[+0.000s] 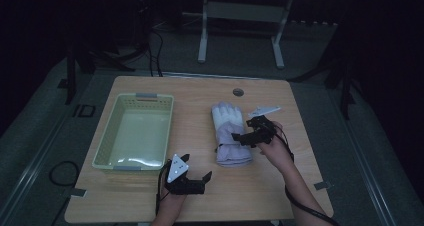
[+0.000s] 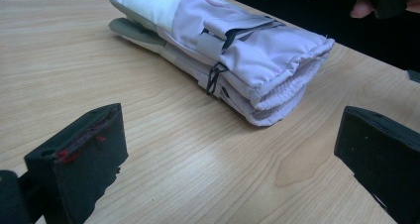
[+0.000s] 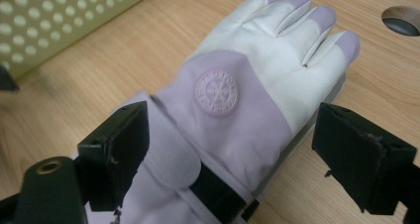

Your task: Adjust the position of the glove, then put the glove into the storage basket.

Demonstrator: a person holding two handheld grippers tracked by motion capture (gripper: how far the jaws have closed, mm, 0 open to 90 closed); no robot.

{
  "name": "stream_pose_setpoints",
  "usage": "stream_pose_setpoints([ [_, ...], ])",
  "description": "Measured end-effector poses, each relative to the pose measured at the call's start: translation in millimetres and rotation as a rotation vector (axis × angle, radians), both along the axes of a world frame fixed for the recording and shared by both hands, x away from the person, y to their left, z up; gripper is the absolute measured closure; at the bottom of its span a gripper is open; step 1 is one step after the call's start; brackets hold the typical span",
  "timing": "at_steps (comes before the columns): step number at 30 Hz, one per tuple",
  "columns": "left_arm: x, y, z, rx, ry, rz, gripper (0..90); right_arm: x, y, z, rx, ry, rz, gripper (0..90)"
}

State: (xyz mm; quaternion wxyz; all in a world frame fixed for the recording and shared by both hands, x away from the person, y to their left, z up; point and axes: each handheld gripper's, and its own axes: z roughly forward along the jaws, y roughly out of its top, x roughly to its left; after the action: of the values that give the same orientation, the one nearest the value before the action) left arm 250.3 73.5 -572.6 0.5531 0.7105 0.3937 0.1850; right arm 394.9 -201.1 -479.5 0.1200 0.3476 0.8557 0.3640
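Hovering over stacked gloves [image 1: 231, 134] at table [image 1: 280, 186] centre, right gripper [image 1: 243, 137] gaping wide, gripping nothing; left gripper [image 1: 196, 171] at seven o'clock, spread open, empty; basket [image 1: 102, 151] at nine o'clock.

Wooden table [image 1: 200, 196]: pale basket [image 1: 135, 131] toward left edge, stacked gloves [image 1: 230, 131] right of centre, round hole [image 1: 238, 92] near far edge.

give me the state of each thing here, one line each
gloves: stacked flat on the table, palm side down, not gripped
basket: upright, empty
left gripper: open, holding nothing, short of the gloves' cuffs
right gripper: open, jaws astride the top glove, pads clear of it
table: bare wood, cable hole at the far edge
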Motion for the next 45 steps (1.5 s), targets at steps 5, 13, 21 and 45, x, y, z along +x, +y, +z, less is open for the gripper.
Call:
stream_pose_setpoints([
  [5, 1.1, 0.6, 0.0, -0.002, 0.009, -0.002, 0.0, -3.3, -8.4, 0.2, 0.017, -0.003, 0.011, 14.8],
  [13, 2.9, -1.7, 0.5, -0.029, 0.004, -0.034, 0.0, -8.5, -24.0, 2.3, 0.024, -0.039, -0.006, 13.8],
  [21, 11.1, -7.3, 13.2, -0.040, 0.092, -0.172, 0.0, -17.2, -42.7, 4.1, 0.026, -0.135, 0.027, 14.3],
  [45, 76.1, -35.0, 61.9, 0.054, 0.176, -0.082, 0.0, -2.1, -39.5, -1.4, 0.134, -0.093, -0.070, 11.1],
])
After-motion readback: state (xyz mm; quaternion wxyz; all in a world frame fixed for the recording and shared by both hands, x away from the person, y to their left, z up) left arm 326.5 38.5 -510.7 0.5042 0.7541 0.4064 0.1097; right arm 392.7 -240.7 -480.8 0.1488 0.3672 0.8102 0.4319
